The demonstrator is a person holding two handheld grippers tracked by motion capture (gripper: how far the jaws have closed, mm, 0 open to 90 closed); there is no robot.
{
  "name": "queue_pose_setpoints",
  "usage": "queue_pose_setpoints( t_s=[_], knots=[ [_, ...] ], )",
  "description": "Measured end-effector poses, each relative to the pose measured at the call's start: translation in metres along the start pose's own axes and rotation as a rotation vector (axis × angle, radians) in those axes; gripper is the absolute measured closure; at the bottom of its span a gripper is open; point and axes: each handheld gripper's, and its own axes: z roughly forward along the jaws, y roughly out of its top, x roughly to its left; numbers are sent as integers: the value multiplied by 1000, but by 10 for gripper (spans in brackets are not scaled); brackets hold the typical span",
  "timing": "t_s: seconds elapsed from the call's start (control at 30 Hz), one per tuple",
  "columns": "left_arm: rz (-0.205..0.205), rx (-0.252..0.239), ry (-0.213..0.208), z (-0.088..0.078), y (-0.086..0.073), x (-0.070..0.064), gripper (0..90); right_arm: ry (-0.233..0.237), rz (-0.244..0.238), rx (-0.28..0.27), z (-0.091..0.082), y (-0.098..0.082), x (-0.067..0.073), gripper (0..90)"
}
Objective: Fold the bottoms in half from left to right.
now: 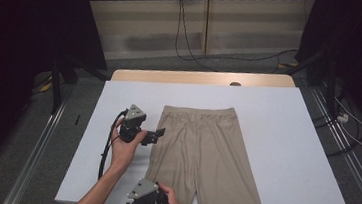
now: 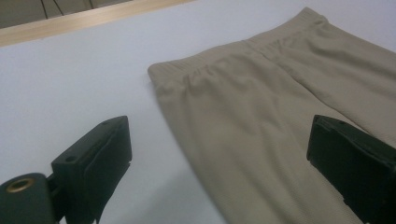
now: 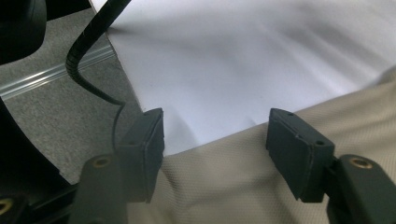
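Observation:
Beige trousers [image 1: 204, 154] lie flat on the white tabletop [image 1: 285, 142], waistband at the far end and legs running off the near edge. My left gripper [image 1: 154, 135] hovers at the trousers' left side below the waistband. In the left gripper view it [image 2: 217, 126] stands open, its jaws either side of the fabric's [image 2: 280, 93] left edge. My right gripper [image 1: 152, 199] is at the near table edge by the left leg. In the right gripper view it [image 3: 215, 114] is open, its jaws straddling the edge of the cloth [image 3: 233, 186], pads clear of it.
A wooden strip [image 1: 201, 77] borders the table's far side. Grey carpet with metal rails [image 1: 39, 143] flanks the table, and cables [image 1: 185, 37] trail on the floor behind. A black ribbed cable [image 3: 88, 70] hangs past the table corner in the right gripper view.

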Motion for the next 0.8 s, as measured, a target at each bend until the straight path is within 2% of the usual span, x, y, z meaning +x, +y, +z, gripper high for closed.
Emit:
queue_pose_setpoints(
  t_s=[0.1, 0.17, 0.2, 0.3, 0.33, 0.37, 0.43, 0.47, 0.5, 0.57, 0.6, 0.63, 0.67, 0.7, 0.73, 0.77, 0.8],
  knots=[
    [-37, -12, -19, -2, 0, 4, 67, -5, 7, 4, -5, -1, -1, 560],
    [-44, -24, -21, -1, 0, 7, 67, -2, 10, -2, -7, -3, -5, 630],
    [-41, -21, -22, 0, 0, 9, 68, -9, 20, 8, -8, -3, -8, 710],
    [-65, -41, -10, 4, 0, 12, 72, -16, 22, 7, -8, -3, -9, 739],
    [-45, -48, -14, 5, 1, 14, 80, -16, 26, 9, -9, -3, -9, 764],
    [-34, -42, -25, 7, 2, 16, 98, -32, 4, 10, -9, -3, -7, 884],
    [-38, -14, -23, 10, 6, 19, 96, -27, 10, 9, -9, -3, -7, 900],
    [-38, -6, 6, 13, 8, 21, 95, -23, 28, 1, -9, -4, -8, 900],
    [-47, -4, 6, 15, 9, 22, 112, -4, 67, 0, -11, -3, -11, 900],
    [-64, 20, 7, 22, 11, 25, 128, -5, 67, -5, -11, -2, -11, 900],
    [-83, 34, 22, 31, 13, 28, 220, -4, 58, -13, -12, -1, -10, 900],
    [-83, 34, 22, 31, 13, 28, 276, -4, 58, -13, -12, -1, -10, 900],
    [-94, 35, 25, 36, 14, 30, 276, -2, 59, -16, -13, -1, -10, 900],
    [-111, 54, 23, 41, 16, 31, 365, 5, 58, -24, -14, 0, -10, 900],
    [-121, 66, 16, 47, 17, 34, 365, 5, 58, -24, -14, 0, -10, 900],
    [-134, 84, -3, 52, 19, 36, 438, 12, 58, -33, -15, 0, -10, 900],
    [-147, 89, -2, 56, 20, 37, 438, 12, 58, -33, -15, 0, -10, 900]
  ],
)
